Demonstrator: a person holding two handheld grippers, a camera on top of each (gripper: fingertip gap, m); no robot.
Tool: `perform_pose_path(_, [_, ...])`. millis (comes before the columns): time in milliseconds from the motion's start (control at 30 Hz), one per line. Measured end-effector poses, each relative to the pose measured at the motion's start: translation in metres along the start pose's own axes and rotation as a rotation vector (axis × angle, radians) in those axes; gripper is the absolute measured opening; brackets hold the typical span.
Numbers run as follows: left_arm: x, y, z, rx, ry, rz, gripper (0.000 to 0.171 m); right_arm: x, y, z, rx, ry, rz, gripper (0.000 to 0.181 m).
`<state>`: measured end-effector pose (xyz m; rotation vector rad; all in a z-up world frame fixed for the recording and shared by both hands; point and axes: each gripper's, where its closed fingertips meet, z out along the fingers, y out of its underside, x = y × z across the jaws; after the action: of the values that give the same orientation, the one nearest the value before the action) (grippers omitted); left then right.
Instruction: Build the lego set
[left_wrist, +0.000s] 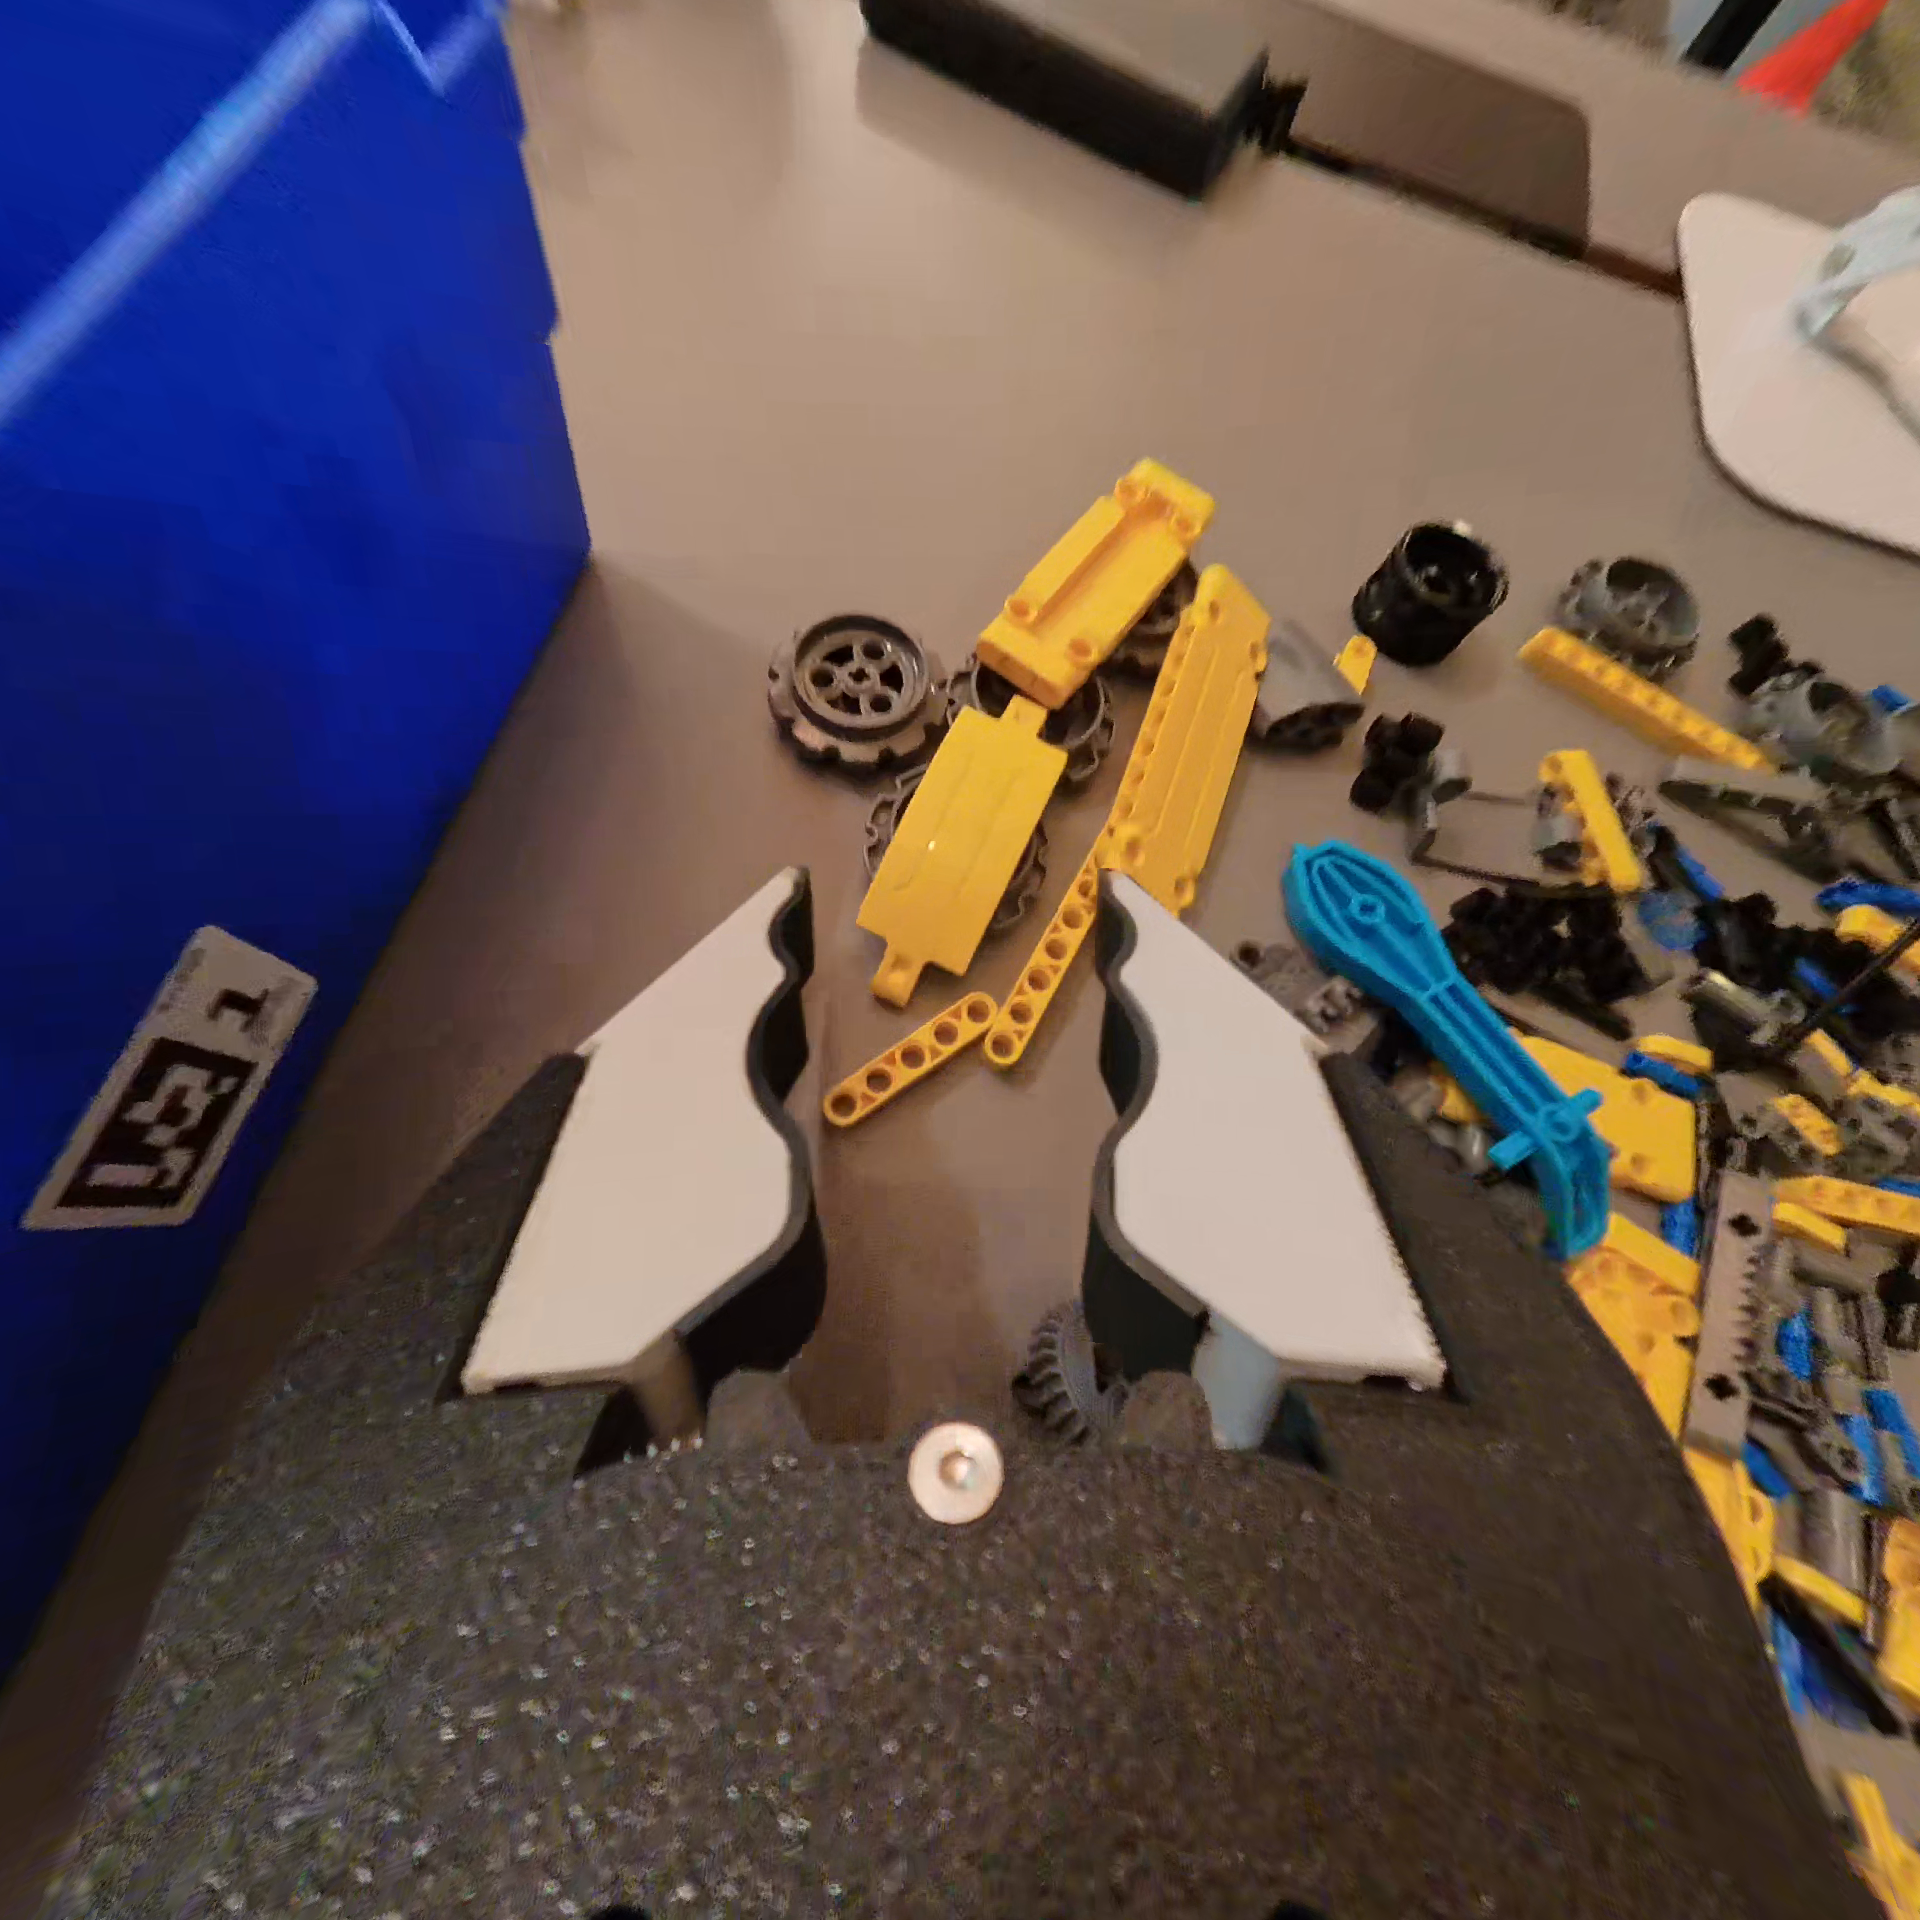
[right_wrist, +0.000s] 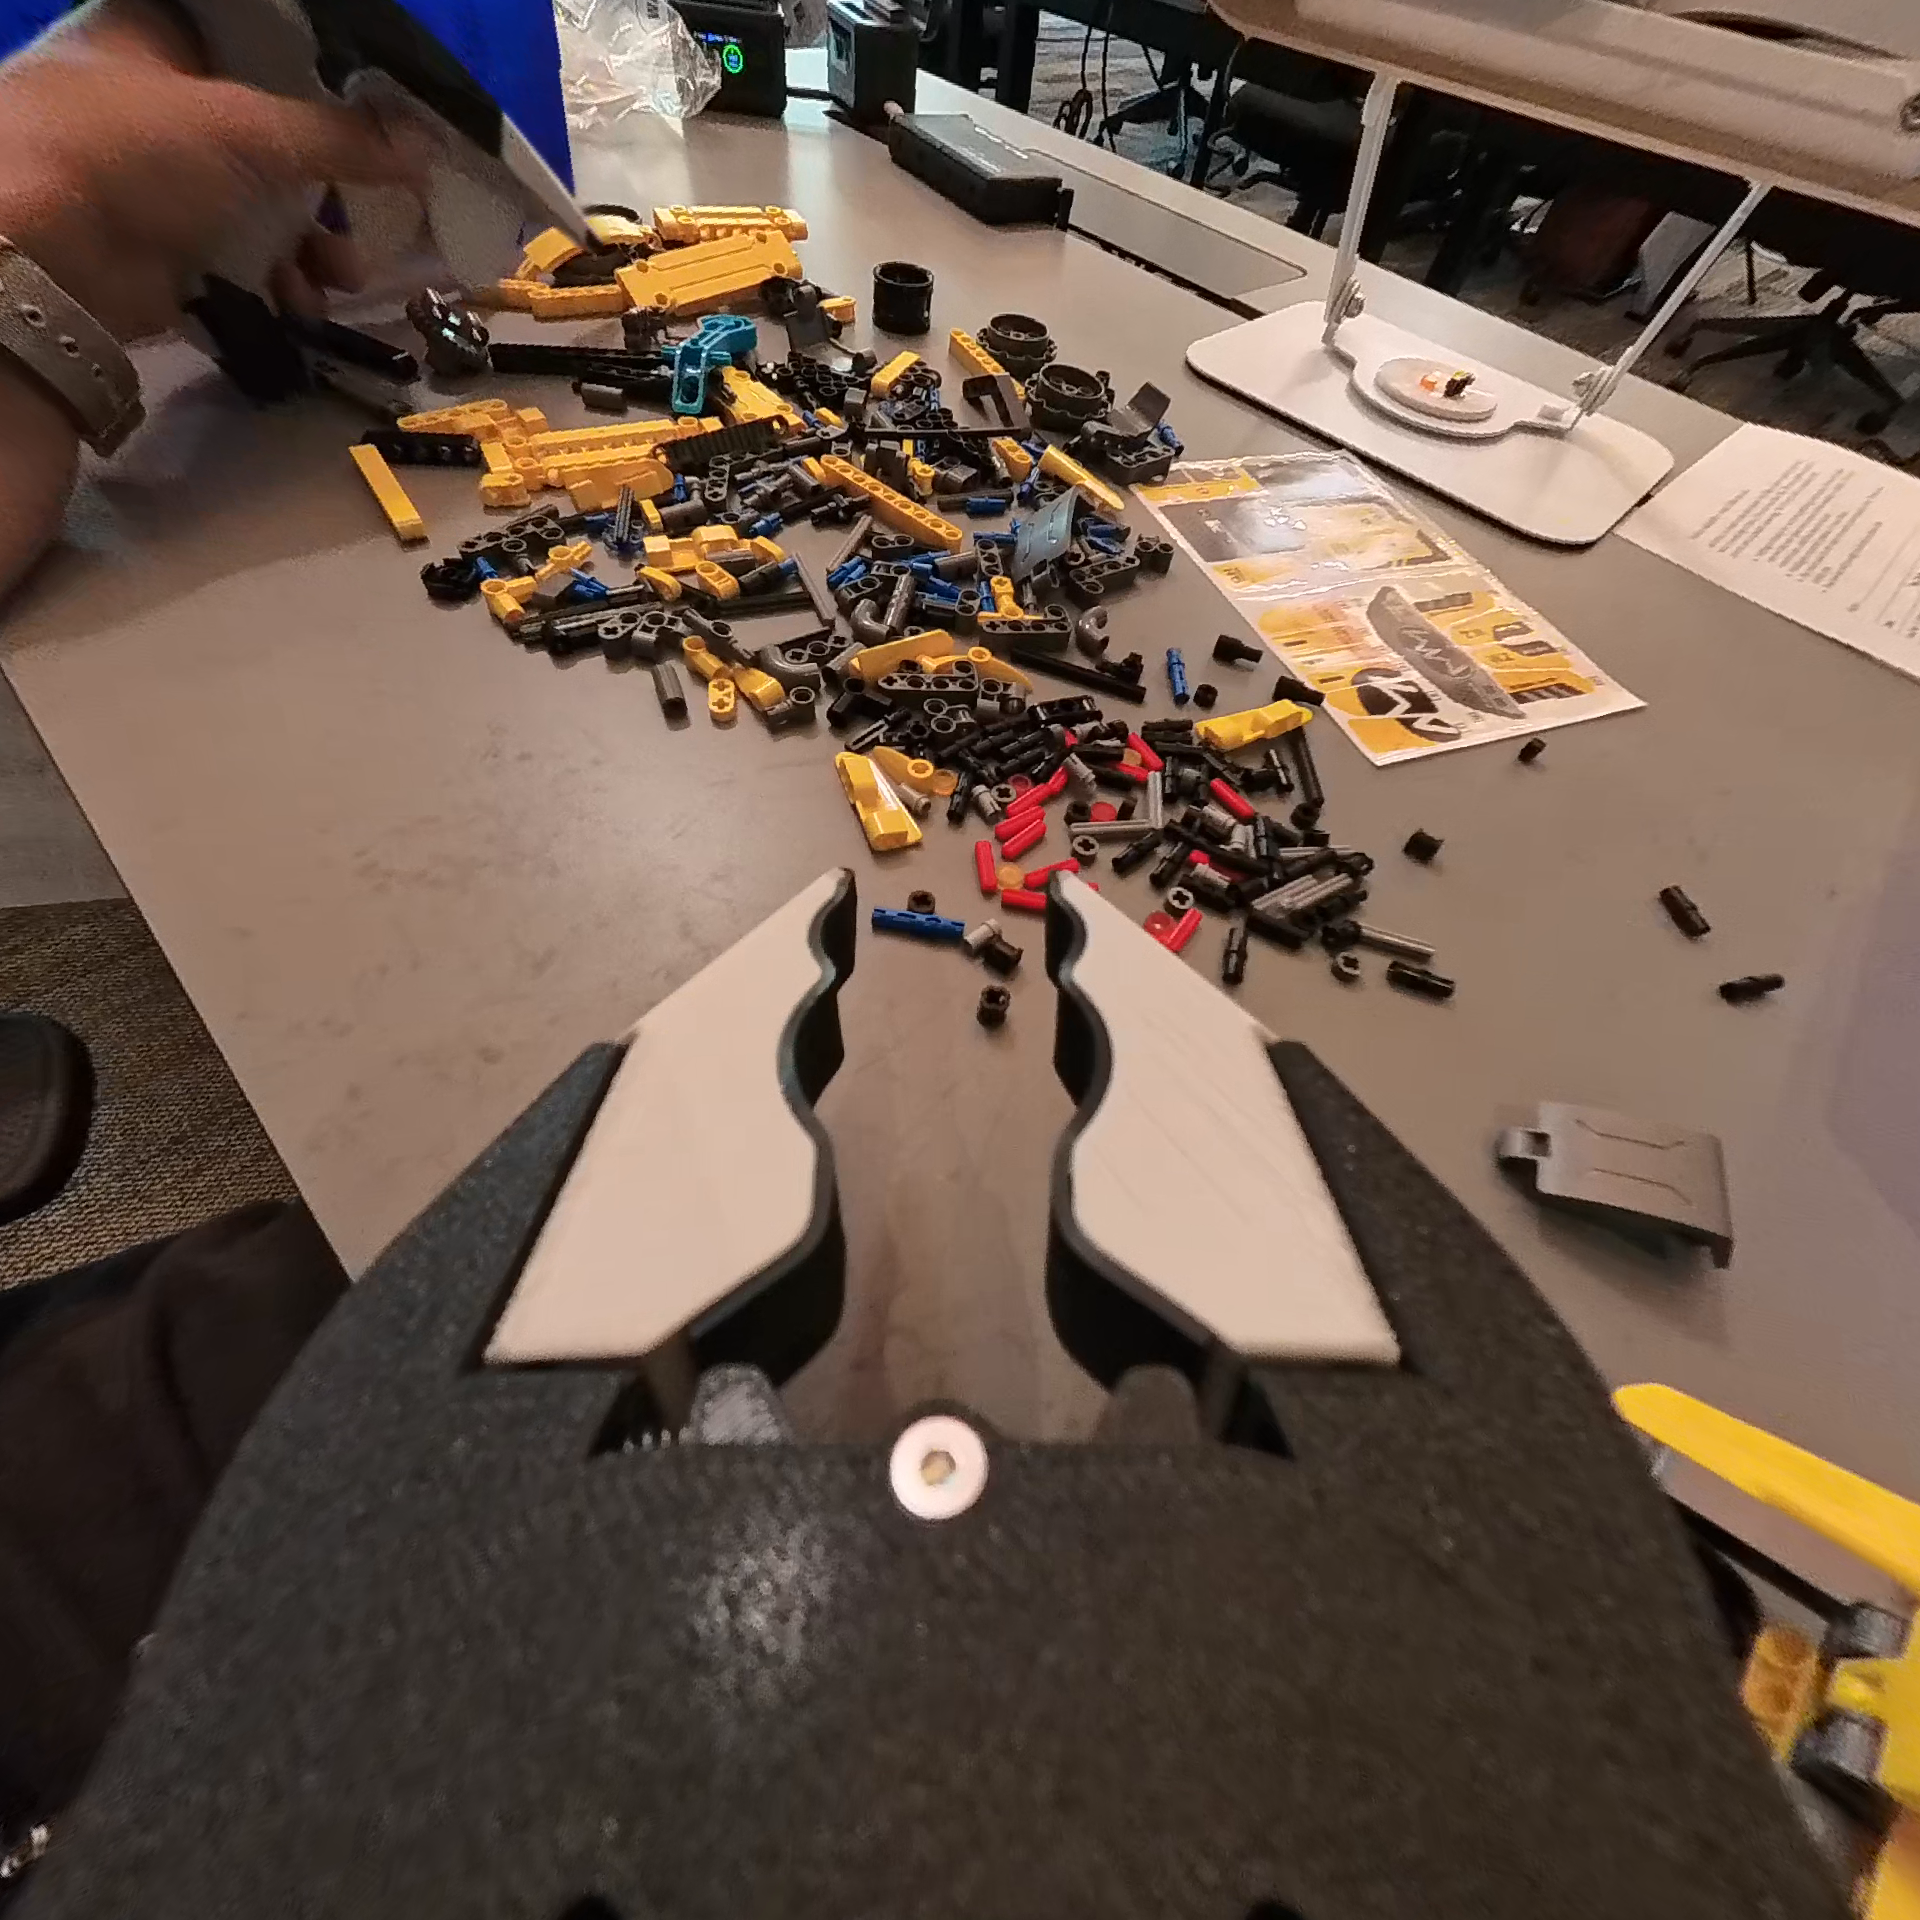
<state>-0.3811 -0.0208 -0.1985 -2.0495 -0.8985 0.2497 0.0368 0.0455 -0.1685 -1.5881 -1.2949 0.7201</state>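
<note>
My left gripper is open and empty, low over the grey table. Just past its tips lie a yellow panel, short and long yellow holed beams, another yellow panel and a dark wheel. A blue tool lies to its right. My right gripper is open and empty above the table, just short of a blue pin, small black connectors and red pins. The left gripper, blurred and held by a hand, shows far left over yellow parts.
A blue bin stands close on the left. A big pile of yellow, black and blue parts fills the table's middle. A sticker sheet, a white stand, a paper, a grey panel and a black box lie around. Across from one pair of fingers to the other is roughly 45 cm. From my right tips it is roughly 5 cm to the blue pin; from my left, 40 cm.
</note>
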Motion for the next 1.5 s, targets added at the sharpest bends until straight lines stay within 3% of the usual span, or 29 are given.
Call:
perform_pose_path(133, [0.004,0.007,0.004,-0.049,0.009,0.034,0.026,0.0,0.0,0.0,0.003,-0.002,0.001,0.036])
perform_pose_path(267, [0.01,0.001,0.0,-0.018,0.027,0.051,0.025,0.0,0.0,0.0,0.003,-0.003,0.003,0.036])
perform_pose_path(433, [0.023,-0.028,-0.019,0.141,0.083,0.037,0.025,0.0,0.0,0.0,0.0,-0.002,0.001,0.036])
perform_pose_path(733, [0.075,0.004,-0.002,-0.034,0.278,0.138,0.025,-0.001,0.001,0.001,-0.005,-0.002,-0.002,0.036])
perform_pose_path(900, [0.073,-0.013,-0.01,0.034,0.251,0.123,0.035,0.0,0.0,0.002,-0.004,-0.007,0.001,0.036])
perform_pose_path(1000, [0.076,-0.038,-0.014,0.087,0.238,0.159,0.037,0.001,0.003,0.006,-0.032,-0.013,0.007,0.036])
perform_pose_path(1167, [0.035,-0.079,0.034,-0.015,-0.031,0.401,0.046,0.001,0.004,0.007,-0.04,0.001,-0.019,0.036])
perform_pose_path(1300, [0.039,-0.055,0.067,-0.227,0.071,0.383,0.046,0.004,0.006,0.009,-0.056,0.012,-0.014,0.036])
perform_pose_path(1433, [0.035,-0.046,0.071,-0.224,0.108,0.377,0.043,0.005,0.006,0.011,-0.063,0.017,-0.017,0.036])
perform_pose_path(1500, [0.027,-0.046,0.071,-0.216,0.098,0.37,0.025,0.007,0.006,0.014,-0.065,0.026,-0.032,0.034])
